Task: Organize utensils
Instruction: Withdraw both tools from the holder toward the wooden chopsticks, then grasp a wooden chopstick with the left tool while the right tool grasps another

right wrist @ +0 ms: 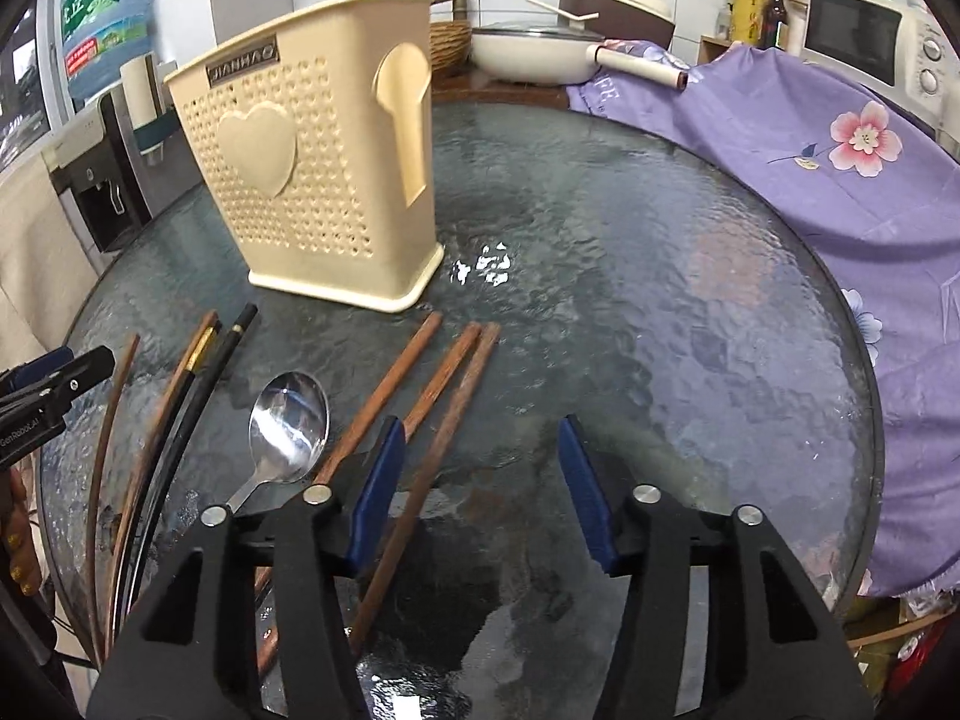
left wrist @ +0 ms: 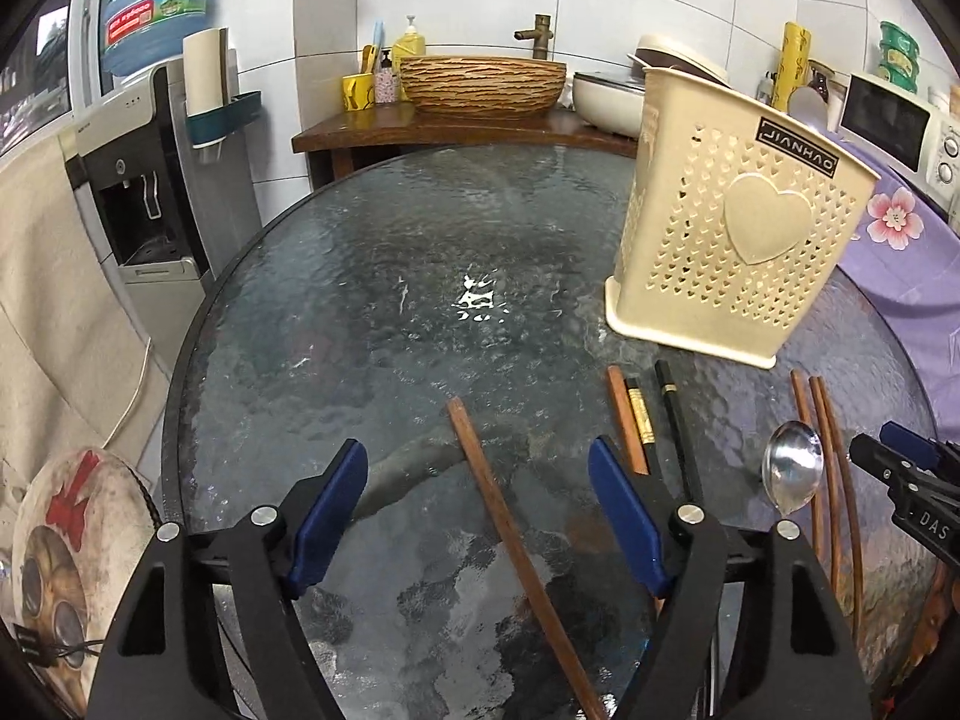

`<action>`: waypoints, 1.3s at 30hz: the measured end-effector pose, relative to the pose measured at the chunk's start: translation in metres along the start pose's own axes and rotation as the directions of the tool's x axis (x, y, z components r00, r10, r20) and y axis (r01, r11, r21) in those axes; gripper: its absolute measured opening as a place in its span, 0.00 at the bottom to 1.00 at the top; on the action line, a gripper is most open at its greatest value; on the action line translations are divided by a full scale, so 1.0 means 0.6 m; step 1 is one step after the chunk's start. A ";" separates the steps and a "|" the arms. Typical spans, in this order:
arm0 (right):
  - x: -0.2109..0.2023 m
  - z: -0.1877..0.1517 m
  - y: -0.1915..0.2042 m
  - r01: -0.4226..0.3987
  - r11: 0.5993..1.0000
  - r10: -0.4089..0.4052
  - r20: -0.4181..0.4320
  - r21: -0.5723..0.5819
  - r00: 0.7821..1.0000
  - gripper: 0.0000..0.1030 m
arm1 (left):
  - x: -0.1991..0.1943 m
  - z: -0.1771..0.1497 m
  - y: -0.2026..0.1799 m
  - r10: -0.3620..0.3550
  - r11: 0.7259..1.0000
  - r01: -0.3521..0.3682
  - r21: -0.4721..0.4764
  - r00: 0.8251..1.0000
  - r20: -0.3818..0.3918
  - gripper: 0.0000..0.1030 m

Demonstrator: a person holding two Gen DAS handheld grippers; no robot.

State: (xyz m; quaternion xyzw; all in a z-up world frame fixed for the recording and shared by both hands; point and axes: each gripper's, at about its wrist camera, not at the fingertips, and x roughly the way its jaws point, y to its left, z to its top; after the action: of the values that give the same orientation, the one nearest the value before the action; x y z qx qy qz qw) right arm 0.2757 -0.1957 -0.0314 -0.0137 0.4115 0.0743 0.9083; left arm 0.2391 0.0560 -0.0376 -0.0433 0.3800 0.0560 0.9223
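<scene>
A cream perforated utensil holder (left wrist: 738, 228) with a heart stands upright on the round glass table (left wrist: 372, 276); it also shows in the right wrist view (right wrist: 318, 174). My left gripper (left wrist: 480, 462) is open, and one brown chopstick (left wrist: 510, 540) lies between its fingers on the glass. More brown and black chopsticks (left wrist: 660, 420) lie to its right. A metal spoon (right wrist: 288, 420) lies left of my right gripper (right wrist: 480, 438), which is open and empty above the table. Several brown chopsticks (right wrist: 444, 384) lie by its left finger.
A purple flowered cloth (right wrist: 810, 144) covers the table's right side. A water dispenser (left wrist: 150, 180) stands to the left. A wooden shelf with a basin (left wrist: 480, 84), pot and microwave (right wrist: 864, 36) lies behind the table. A cushion (left wrist: 72, 570) sits at lower left.
</scene>
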 end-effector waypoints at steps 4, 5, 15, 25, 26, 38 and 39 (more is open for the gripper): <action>0.008 -0.005 0.008 0.004 1.000 -0.004 -0.020 -0.008 1.000 0.47 | 0.007 -0.004 0.005 -0.002 1.000 0.002 -0.009 1.000 -0.023 0.66; 0.008 -0.005 0.008 0.005 1.000 -0.005 -0.023 -0.011 1.000 0.46 | 0.009 -0.003 0.004 0.000 1.000 0.000 -0.005 1.000 -0.026 0.65; 0.028 0.000 0.018 0.026 0.999 -0.027 -0.056 -0.026 0.998 0.35 | 0.032 -0.009 -0.008 -0.004 1.000 0.004 0.006 0.997 -0.073 0.48; 0.049 0.035 0.012 0.040 0.999 -0.040 -0.059 0.007 0.997 0.28 | 0.044 -0.001 -0.009 0.003 1.000 -0.003 -0.009 0.997 -0.074 0.35; 0.052 0.039 0.012 0.041 0.999 -0.040 -0.061 0.011 0.997 0.27 | 0.045 0.000 -0.010 0.003 1.000 -0.004 -0.009 0.997 -0.074 0.34; 0.069 0.062 0.018 0.049 0.999 -0.048 -0.067 0.010 0.997 0.22 | 0.061 0.026 -0.032 -0.001 0.999 0.005 0.033 0.991 -0.134 0.24; 0.068 0.060 0.019 0.048 0.999 -0.047 -0.066 0.010 0.997 0.21 | 0.061 0.026 -0.034 0.001 0.999 0.004 0.036 0.991 -0.134 0.24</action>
State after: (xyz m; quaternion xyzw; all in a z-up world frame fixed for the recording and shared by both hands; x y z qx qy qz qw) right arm 0.3274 -0.1764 -0.0380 -0.0207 0.4413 0.0501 0.8957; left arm 0.2786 0.0403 -0.0517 -0.0305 0.4419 0.0455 0.8954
